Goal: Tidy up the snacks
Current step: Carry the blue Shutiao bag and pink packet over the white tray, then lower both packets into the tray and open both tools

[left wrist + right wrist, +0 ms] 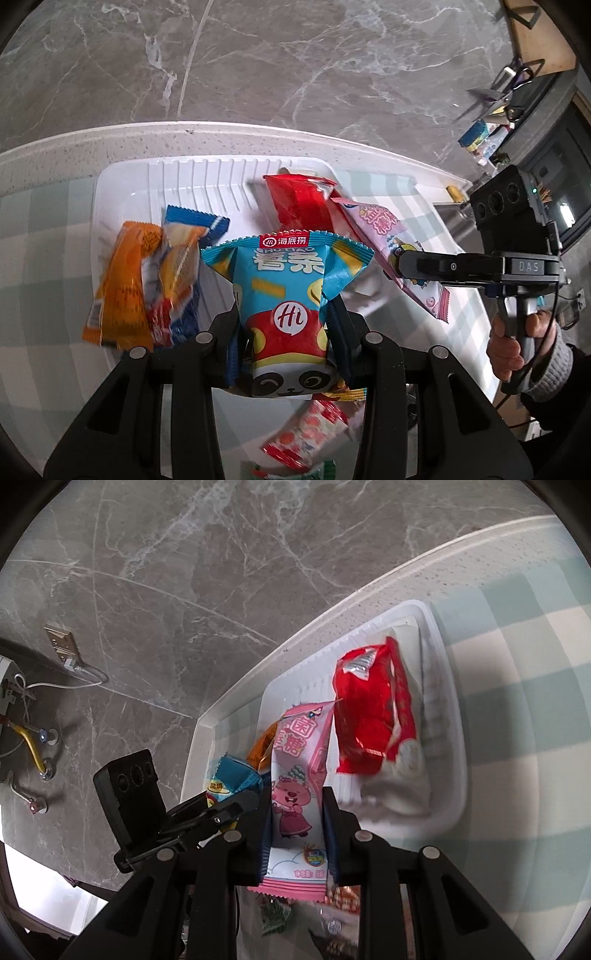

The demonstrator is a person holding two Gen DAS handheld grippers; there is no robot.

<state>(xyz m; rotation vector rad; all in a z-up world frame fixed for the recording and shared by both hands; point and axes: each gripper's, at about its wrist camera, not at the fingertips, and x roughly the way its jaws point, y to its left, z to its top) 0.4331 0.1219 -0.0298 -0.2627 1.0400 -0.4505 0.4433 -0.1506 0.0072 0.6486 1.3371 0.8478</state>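
Observation:
My left gripper [282, 314] is shut on a blue snack packet [284, 295] with a panda and a red "Hi" mark, held above the near part of a white ribbed tray [192, 177]. In the tray lie an orange packet [125, 288], a blue-and-white packet [192, 221] and a red packet [299, 203]. My right gripper [297, 805] is shut on a pink candy packet [299, 768] with a cartoon animal, held over the tray's [448, 701] near left end beside the red packet [373, 720]. In the left wrist view the right gripper [402, 264] comes in from the right with the pink packet [391, 240].
The tray rests on a green-and-white checked cloth [524, 709] on a white-edged table [110, 136] above a grey marble floor [295, 66]. More loose packets [310, 432] lie on the cloth under my grippers. A hand [509, 339] grips the right handle. Cables and fittings [33, 746] lie on the floor.

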